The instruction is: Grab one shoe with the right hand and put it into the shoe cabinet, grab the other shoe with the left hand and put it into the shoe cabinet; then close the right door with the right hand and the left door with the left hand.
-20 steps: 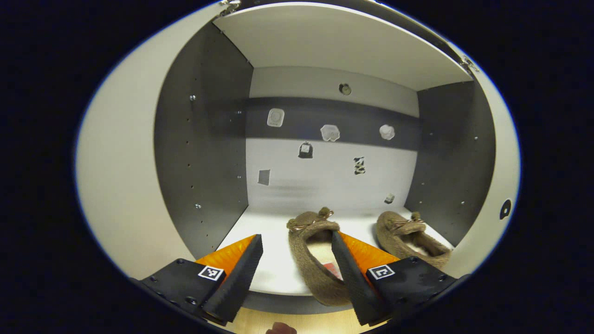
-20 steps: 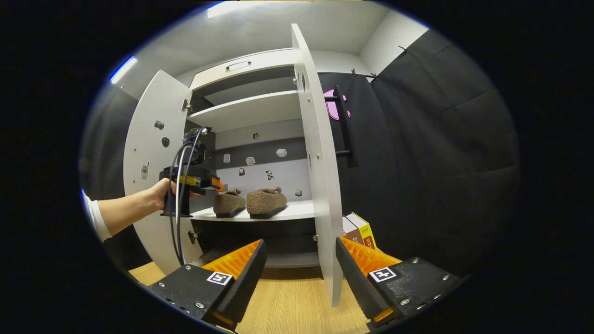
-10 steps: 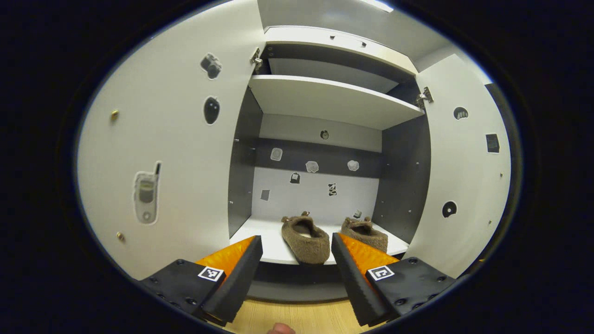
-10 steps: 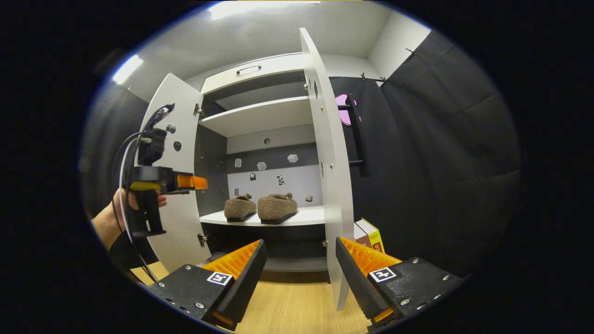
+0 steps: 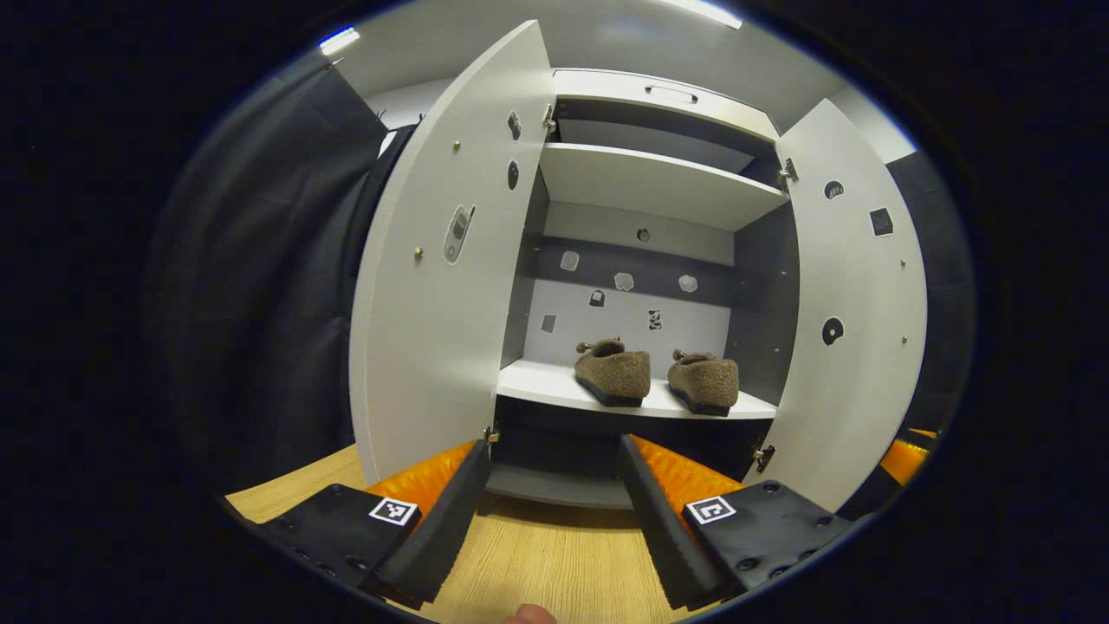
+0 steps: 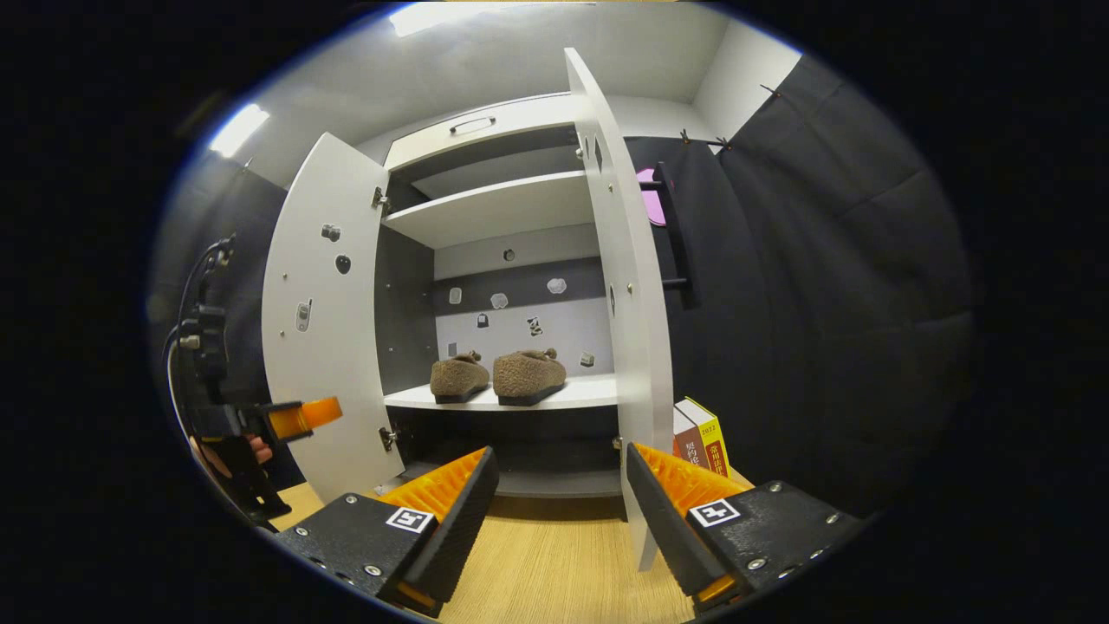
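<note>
In the left gripper view, the left hand-held gripper (image 5: 548, 511) is wide open and empty; both shoes (image 5: 614, 372) (image 5: 703, 381) stand side by side on the shoe cabinet's shelf (image 5: 554, 386).

In the right gripper view, the right hand-held gripper (image 6: 559, 516) is also wide open and empty, and the right door (image 6: 625, 295) and left door (image 6: 325, 321) stand open.

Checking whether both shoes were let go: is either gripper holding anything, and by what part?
Nothing is held: left gripper and right gripper are open; both shoes sit on the shelf.

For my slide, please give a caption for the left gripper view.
Open left gripper faces the shoe cabinet, both doors open, two brown shoes on its shelf.
</note>
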A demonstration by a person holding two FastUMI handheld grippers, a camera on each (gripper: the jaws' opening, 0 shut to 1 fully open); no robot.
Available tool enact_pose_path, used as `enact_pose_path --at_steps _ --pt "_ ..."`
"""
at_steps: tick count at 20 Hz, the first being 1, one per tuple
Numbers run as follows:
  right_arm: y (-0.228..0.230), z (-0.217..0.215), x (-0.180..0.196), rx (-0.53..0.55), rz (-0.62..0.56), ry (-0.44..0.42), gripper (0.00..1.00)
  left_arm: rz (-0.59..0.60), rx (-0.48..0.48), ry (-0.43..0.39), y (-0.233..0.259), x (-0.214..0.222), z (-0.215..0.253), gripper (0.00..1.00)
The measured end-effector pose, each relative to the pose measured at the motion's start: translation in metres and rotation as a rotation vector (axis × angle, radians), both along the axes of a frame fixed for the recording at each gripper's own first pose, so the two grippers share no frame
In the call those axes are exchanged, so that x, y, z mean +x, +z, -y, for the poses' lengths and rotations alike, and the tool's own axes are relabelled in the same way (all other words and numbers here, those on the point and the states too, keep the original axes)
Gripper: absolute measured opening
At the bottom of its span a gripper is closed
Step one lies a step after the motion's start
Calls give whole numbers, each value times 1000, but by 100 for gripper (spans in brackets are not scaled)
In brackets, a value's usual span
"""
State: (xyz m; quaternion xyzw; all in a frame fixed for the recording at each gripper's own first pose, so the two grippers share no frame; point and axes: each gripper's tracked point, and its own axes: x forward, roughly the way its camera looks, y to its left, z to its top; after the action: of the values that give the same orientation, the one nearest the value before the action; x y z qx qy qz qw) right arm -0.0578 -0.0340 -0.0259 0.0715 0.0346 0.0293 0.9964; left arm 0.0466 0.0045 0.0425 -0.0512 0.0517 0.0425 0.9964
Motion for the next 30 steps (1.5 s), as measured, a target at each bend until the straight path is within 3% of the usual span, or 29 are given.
enact_pose_path --at_steps 3,8,11,14,19,30 --pt "16 34 2 -24 20 -54 92 -7 27 -10 -14 -16 2 97" --pt "65 119 8 -156 75 -204 92 4 83 -17 -17 -28 1 97" --pt "92 156 25 -161 79 -250 92 11 103 -26 -14 -31 3 97" --pt "107 175 51 -128 47 -246 92 20 114 -37 -12 -32 4 97" --pt "129 182 82 -120 74 -228 92 20 112 -45 -15 -35 4 97" --pt "136 150 82 -156 98 -195 89 33 90 -54 -9 -32 1 97"
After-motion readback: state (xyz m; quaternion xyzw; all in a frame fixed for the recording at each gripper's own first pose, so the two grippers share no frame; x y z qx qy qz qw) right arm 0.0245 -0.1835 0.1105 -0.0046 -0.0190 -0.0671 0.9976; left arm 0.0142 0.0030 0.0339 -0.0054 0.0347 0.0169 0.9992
